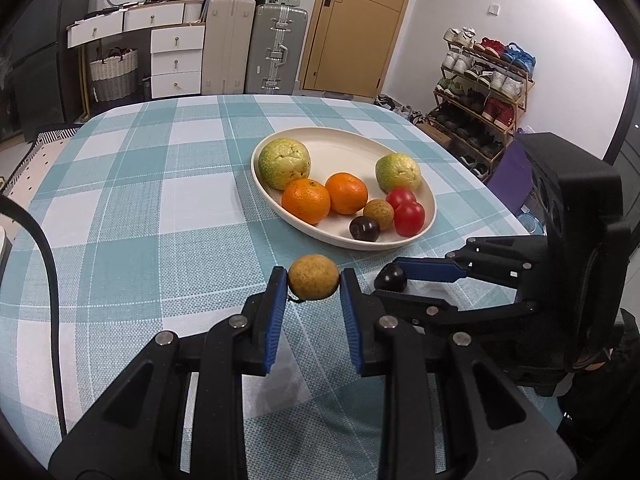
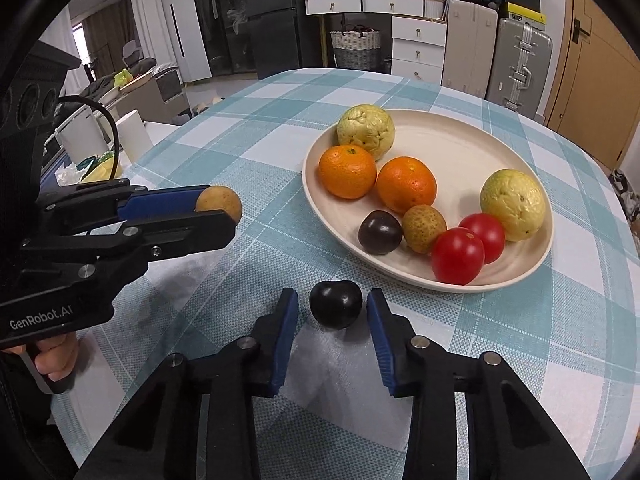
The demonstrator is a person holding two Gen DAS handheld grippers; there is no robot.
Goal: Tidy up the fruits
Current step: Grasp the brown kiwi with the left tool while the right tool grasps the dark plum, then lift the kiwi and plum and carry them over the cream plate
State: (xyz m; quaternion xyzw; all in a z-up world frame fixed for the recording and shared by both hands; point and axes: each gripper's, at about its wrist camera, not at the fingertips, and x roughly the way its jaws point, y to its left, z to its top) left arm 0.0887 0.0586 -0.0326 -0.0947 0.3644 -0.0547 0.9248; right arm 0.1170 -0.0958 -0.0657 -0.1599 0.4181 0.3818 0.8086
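Left wrist view: a checked bench [image 1: 140, 200] carries a cream oval plate [image 1: 340, 152] of guavas, tangerines, tomatoes and two small fruits, and the plate lies beyond both tools with nothing between. The left tool [image 1: 314, 284] points forward and downward, pinching a brown-yellow fruit [image 1: 313, 296] between its blue pads, clear of the cloth and just short of the plate's near rim. The right tool [image 1: 390, 280] reaches in from the right, with a dark plum [image 1: 392, 276] at its tips.

Right wrist view: the plate [image 2: 460, 148] sits ahead to the right. The right tool [image 2: 332, 300] tilts down at the bench [image 2: 240, 120]. Its pads flank the dark plum [image 2: 336, 304], which rests on the cloth near the plate's rim; a sliver of gap shows on the left side, so they are not pressing. The left tool [image 2: 220, 210] enters from the left, gripped by a hand [image 2: 52, 356], holding the brown-yellow fruit [image 2: 224, 202].
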